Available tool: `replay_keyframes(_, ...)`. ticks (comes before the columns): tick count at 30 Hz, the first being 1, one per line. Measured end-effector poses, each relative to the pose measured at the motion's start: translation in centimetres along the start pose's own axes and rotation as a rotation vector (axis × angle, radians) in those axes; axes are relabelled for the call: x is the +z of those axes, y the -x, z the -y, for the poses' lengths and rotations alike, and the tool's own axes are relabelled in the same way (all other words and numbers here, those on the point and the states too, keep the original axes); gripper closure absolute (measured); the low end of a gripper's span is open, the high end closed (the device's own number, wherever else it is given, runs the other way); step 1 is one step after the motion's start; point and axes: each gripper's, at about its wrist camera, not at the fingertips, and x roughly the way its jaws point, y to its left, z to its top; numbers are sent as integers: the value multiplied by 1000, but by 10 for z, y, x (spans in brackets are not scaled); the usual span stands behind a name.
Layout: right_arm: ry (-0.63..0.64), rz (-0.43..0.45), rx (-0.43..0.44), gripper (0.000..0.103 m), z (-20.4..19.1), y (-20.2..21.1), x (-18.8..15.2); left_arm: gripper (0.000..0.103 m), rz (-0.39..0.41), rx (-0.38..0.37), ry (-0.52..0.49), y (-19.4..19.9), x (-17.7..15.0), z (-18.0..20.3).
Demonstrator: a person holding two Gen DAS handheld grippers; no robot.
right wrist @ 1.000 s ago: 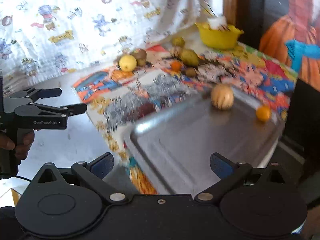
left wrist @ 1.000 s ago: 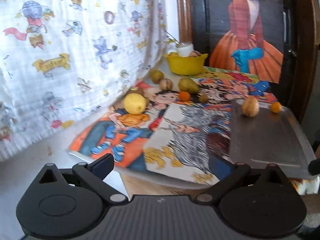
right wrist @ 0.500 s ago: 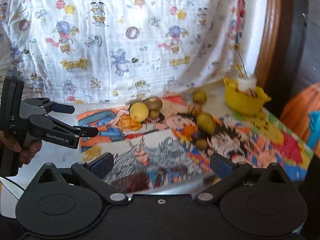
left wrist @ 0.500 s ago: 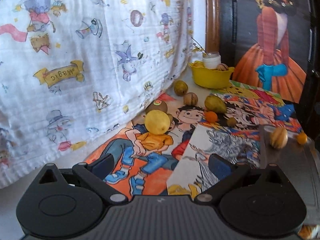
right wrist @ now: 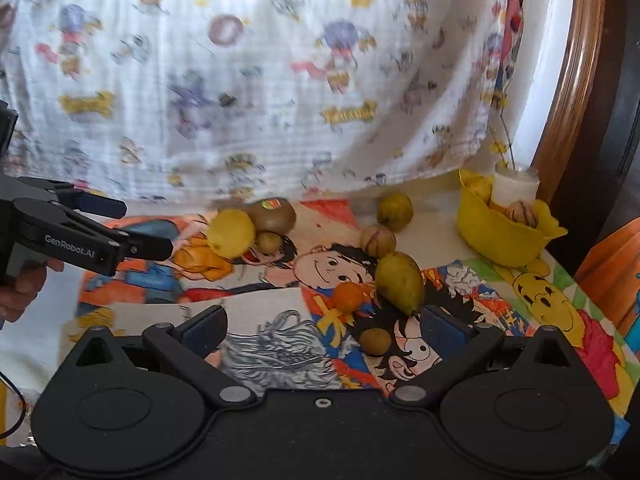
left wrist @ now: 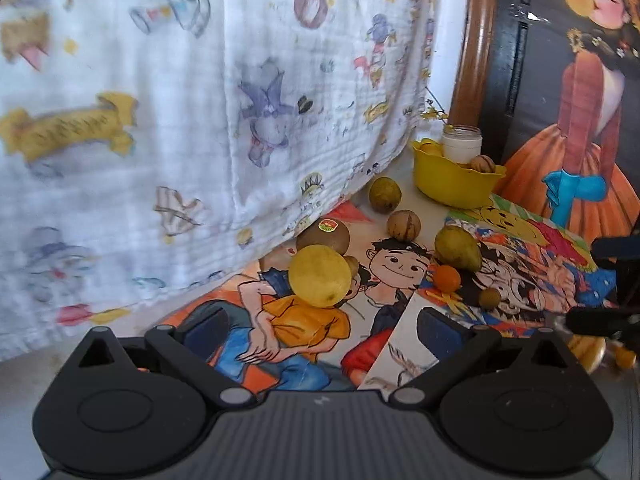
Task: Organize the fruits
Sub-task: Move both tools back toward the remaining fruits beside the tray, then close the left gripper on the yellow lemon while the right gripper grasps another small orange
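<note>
Approach step, nothing gripped. Left gripper jaws spread, lined up on the lemon lying on the counter's cartoon mat; next move, I judge: advance and close. Right gripper jaws spread near the pear. Left gripper's side reads "GenRobot.AI".

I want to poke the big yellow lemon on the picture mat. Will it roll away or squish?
The lemon looks round and lies loose on the flat mat, so a poke would probably make it roll. It leans against the kiwi behind it, which may stop it that way. Its skin looks firm, so it likely won't squish.
</note>
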Motion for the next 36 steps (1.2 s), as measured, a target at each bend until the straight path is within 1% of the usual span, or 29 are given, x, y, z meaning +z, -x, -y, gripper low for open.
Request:
replay_keyframes(2,10,-7,9,1,5,-14,0,0,-5,4,7,-12,1,2)
replay_keyframes(3,19,-11,13,4,7,-20,0,1,-6,6,11,-18,2,3)
replay_keyframes(8,62,-41,13,10,12,-57,-1,1,-9,3,49,-46,8,5)
replay_keyframes(12,43,-75,33,15,14,-85,-1,1,-17,8,77,-66,11,5)
replay_keyframes(19,-19,-120,42,24,21,-124,1,1,-20,44,83,-93,14,5)
replay_keyframes(21,-44,-129,45,27,23,-132,0,1,-19,45,93,-99,15,3)
replay_keyframes(25,-85,-134,51,28,27,-143,-1,3,-21,41,95,-108,16,3)
replay_keyframes(32,-94,-142,61,31,27,-154,-2,5,-24,39,96,-116,17,2)
replay_keyframes(36,-104,-143,68,32,27,-157,-3,9,-33,35,107,-120,18,1)
